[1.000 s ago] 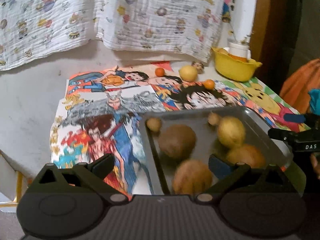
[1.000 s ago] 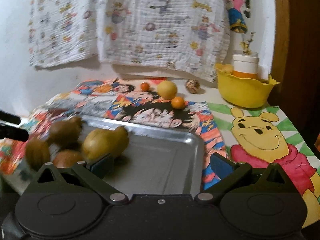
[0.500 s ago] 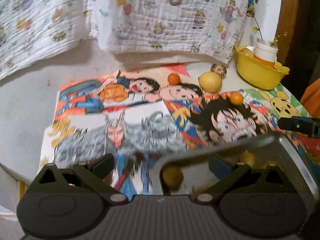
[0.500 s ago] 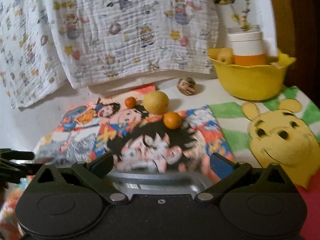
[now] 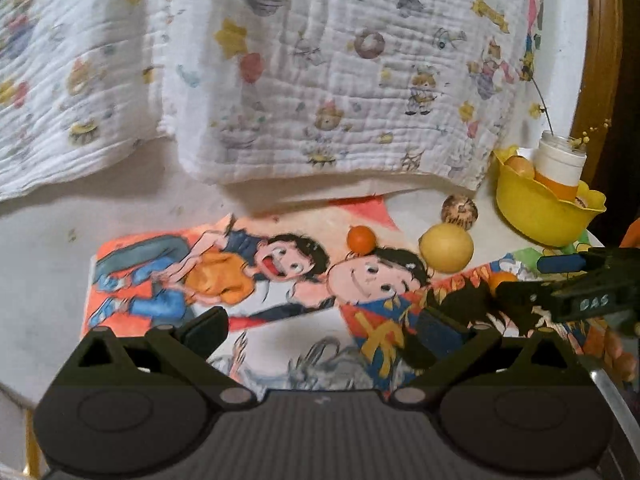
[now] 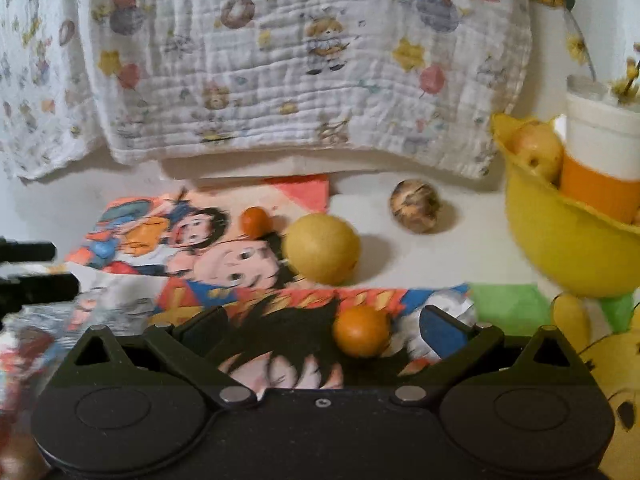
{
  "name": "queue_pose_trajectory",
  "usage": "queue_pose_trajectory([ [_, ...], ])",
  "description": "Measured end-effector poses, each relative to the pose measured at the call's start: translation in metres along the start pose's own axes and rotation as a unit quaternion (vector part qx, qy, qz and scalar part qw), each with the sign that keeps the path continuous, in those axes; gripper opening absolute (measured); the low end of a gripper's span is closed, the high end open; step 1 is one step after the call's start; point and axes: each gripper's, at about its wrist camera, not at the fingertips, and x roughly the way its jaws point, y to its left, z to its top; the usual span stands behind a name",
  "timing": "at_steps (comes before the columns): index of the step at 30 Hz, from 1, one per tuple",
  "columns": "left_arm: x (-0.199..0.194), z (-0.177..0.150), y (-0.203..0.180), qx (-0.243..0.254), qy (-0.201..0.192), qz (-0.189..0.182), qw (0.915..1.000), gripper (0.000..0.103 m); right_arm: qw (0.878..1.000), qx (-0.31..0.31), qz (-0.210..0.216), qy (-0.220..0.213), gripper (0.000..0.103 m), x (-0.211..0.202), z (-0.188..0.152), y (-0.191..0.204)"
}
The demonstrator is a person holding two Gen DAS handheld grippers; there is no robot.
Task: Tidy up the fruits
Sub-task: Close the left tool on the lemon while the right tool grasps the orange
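A yellow lemon, two small orange fruits and a brown mottled round fruit lie loose on the cartoon mat. My right gripper is open just above the mat, with the nearer orange fruit between its fingers but not touching. My left gripper is open and empty over the mat. The lemon, far orange fruit and brown fruit lie ahead of it. The right gripper shows at its right, hiding part of the near orange fruit.
A yellow bowl at the back right holds a yellow fruit and an orange-and-white cup. The metal tray's rim shows at lower right. A patterned cloth hangs behind the table. The mat's left edge borders bare table.
Both grippers moved forward and lower, away from the tray of brown fruits and toward the loose fruits. The tray has dropped almost out of view. Both stay open.
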Motion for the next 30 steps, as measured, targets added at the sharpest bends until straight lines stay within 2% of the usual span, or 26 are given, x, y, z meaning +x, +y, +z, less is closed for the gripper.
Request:
queue_pose_trajectory([
  [2,0.009,0.004,-0.004,-0.003,-0.006,-0.015,0.9999,0.103,1.000,-0.001,-0.019,-0.007,0.099,0.006,0.000,-0.004],
  [6,0.030,0.014,-0.019,0.003,-0.022,-0.054,0.9983,0.102,1.000,0.028,0.007,-0.009,0.093,0.013,-0.003,-0.020],
  [10,0.053,0.021,-0.042,0.047,-0.026,-0.072,0.9959,0.103,0.999,0.031,0.019,-0.019,0.090,0.018,-0.009,-0.027],
  [14,0.081,0.028,-0.065,0.083,-0.006,-0.080,0.9934,0.103,0.997,0.050,0.050,-0.007,0.090,0.020,-0.011,-0.036],
  [15,0.087,0.030,-0.069,0.087,-0.002,-0.082,0.9928,0.103,0.997,0.058,0.058,-0.001,0.086,0.022,-0.011,-0.039],
  [17,0.098,0.035,-0.076,0.092,0.008,-0.091,0.9915,0.103,0.996,0.073,0.057,0.017,0.085,0.026,-0.012,-0.044],
  [20,0.113,0.042,-0.081,0.089,0.020,-0.100,0.9908,0.103,0.992,0.093,0.087,0.021,0.085,0.026,-0.013,-0.052],
  [23,0.126,0.049,-0.082,0.085,0.035,-0.106,0.9901,0.103,0.992,0.087,0.092,0.022,0.084,0.027,-0.014,-0.050],
  [30,0.149,0.062,-0.083,0.071,0.058,-0.122,0.9883,0.101,0.995,0.057,0.081,0.025,0.067,0.027,-0.014,-0.042],
])
